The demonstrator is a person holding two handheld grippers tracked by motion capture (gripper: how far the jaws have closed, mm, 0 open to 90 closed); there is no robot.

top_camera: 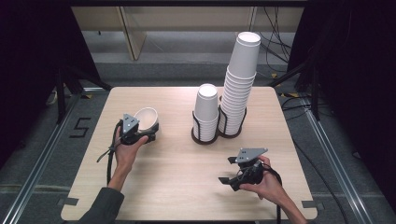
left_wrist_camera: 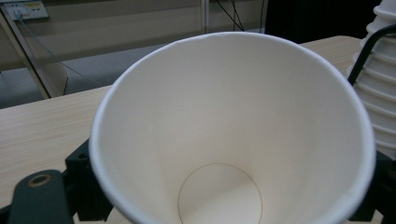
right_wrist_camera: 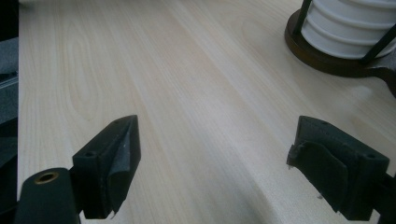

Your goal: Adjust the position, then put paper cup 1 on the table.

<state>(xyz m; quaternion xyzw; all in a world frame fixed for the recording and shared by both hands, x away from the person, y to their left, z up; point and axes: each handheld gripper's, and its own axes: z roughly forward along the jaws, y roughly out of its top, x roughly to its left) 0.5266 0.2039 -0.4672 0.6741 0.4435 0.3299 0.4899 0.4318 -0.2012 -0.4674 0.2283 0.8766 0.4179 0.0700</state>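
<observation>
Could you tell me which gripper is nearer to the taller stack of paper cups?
Right. The right gripper sits in front of the taller stack; the left gripper, shut on a single cup, is farther off at its left.

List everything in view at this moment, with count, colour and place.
Single paper cup: one, white, tilted in the left tongs, over the table's left side.
Short cup stack: one, white, in a dark wire holder at table centre.
Tall cup stack: one, white, in the adjoining holder to its right.
Holder base: dark brown, round, two joined.
Table: one, light wood.
Right tongs: black, open, nothing between them, near the front right.
Hands: two, one on each tongs.
</observation>
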